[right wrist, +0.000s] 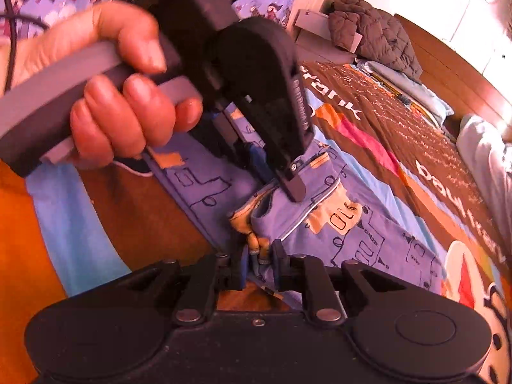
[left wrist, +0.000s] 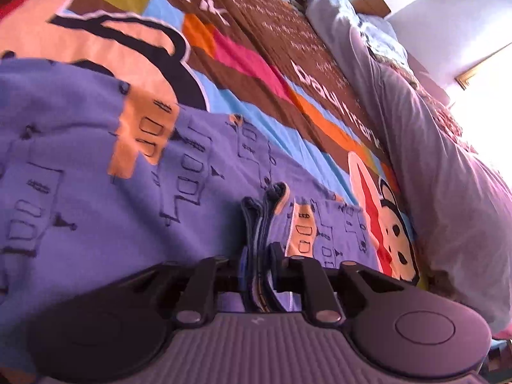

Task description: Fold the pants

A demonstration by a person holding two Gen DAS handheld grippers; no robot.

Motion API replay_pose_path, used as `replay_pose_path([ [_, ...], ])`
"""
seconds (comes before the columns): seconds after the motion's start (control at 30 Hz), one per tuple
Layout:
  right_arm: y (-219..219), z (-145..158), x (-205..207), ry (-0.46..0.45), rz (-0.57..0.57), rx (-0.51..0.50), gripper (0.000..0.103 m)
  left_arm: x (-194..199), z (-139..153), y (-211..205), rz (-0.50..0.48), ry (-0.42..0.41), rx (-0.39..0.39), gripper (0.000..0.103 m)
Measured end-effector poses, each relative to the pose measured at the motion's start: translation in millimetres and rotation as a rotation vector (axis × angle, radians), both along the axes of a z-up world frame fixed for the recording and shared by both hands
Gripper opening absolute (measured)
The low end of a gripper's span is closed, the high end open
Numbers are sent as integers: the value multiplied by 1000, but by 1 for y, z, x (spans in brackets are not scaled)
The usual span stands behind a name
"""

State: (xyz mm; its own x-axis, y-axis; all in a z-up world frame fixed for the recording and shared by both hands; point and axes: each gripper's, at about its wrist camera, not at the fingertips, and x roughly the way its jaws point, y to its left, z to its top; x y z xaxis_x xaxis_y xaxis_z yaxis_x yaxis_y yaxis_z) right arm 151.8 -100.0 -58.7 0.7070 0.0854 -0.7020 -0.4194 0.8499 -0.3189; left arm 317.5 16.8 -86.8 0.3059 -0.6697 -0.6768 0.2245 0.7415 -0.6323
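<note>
I see the pants [left wrist: 105,198] spread on the bed [left wrist: 256,73], a thin purple-blue cotton with line drawings and orange patches, lying over a bright cartoon bedspread. In the left wrist view a bunched stack of hem layers stands up between the fingers of the left gripper [left wrist: 260,256]; the pads sit close on either side, yet there appears to be a sliver of slack, so I cannot tell whether it pinches the cloth or has let go. In the right wrist view the right gripper [right wrist: 258,265] has a crumpled yellow-and-blue edge between its fingers in the same way, and again I cannot tell whether the pads press. That view also shows the left gripper just beyond, held by a hand [right wrist: 124,96], its tips down on the same folded end of the pants.

I judge this fabric to be light, limp and not slippery: it will sag and crease wherever it is not supported, and several layers will slide apart if only the top one is caught. The sensible hold is on the thick hems or the waistband, both corners at once, with all the layers gathered in the bite. A puffy jacket [right wrist: 374,32] lies at the far end, well apart.
</note>
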Motion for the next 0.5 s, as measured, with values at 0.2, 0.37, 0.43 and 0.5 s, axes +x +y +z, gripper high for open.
replay_pose_path([
  [0.2, -47, 30, -19, -20, -92, 204, 101, -26, 35, 6, 117, -211, 104, 63],
  [0.37, -114, 38, -16, -116, -376, 153, 102, -39, 43, -16, 131, -324, 4, 66],
  [0.43, -135, 32, 11, -120, -455, 98, 102, -38, 39, -33, 75, -331, -36, 66],
  [0.5, -154, 23, 42, -91, -459, 136, 102, -35, 28, -47, 27, -324, -22, 65],
])
